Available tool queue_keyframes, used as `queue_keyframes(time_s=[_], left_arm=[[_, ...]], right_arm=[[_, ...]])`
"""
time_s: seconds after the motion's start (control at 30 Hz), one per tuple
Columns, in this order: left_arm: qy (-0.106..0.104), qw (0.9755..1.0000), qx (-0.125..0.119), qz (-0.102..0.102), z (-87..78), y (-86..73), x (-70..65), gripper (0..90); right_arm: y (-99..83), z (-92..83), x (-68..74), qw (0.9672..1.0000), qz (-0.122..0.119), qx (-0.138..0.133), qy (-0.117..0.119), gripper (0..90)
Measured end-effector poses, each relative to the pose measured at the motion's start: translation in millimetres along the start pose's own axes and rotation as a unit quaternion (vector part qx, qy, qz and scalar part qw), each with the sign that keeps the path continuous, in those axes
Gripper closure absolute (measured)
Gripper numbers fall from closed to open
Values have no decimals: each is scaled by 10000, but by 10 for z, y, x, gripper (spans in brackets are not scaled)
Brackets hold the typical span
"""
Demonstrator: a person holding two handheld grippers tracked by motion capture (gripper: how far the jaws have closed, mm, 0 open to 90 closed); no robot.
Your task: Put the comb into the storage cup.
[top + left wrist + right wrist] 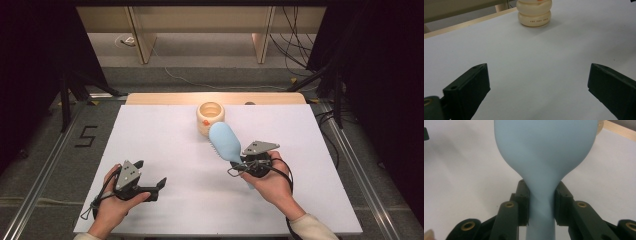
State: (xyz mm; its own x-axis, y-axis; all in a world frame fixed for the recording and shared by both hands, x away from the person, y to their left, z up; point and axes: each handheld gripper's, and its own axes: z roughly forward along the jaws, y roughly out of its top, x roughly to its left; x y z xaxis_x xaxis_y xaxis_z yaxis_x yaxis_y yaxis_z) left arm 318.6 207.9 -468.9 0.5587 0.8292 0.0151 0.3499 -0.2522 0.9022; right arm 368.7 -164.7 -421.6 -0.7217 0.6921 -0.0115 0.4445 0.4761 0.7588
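Currently a blue brush (225, 141) is held by its handle in the right gripper (239, 165), right of centre in the high view.

Its jaws are closed on the narrow neck of the brush (541, 165), as seen low in the right gripper view, with a pad pressed against each side. The brush head is raised toward the upper middle of the high view, where it overlaps the near side of a cream pot (209, 117) at the far edge of the white table (165, 150). The left gripper (150, 177) is seen at the lower left, with its jaws spread wide and nothing between them. The pot (534, 13) is also seen at the top of the left gripper view.
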Motion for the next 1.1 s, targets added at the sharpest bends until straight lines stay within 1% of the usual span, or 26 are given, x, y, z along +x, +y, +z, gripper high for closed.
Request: queue_keyframes(time_s=[0.9, 1.03, 1.1], left_arm=[[-25, 10000, -17, -37, 4, 0, -1, 33], [-44, 10000, -19, -42, 4, 1, -3, 33], [-84, 9999, -39, -84, 6, 3, -6, 33]], right_arm=[[42, 121, 113, 9999, -61, 8, 123, 704], [47, 136, 124, 9999, -59, 0, 139, 704], [48, 146, 129, 9999, -64, 7, 143, 704]])
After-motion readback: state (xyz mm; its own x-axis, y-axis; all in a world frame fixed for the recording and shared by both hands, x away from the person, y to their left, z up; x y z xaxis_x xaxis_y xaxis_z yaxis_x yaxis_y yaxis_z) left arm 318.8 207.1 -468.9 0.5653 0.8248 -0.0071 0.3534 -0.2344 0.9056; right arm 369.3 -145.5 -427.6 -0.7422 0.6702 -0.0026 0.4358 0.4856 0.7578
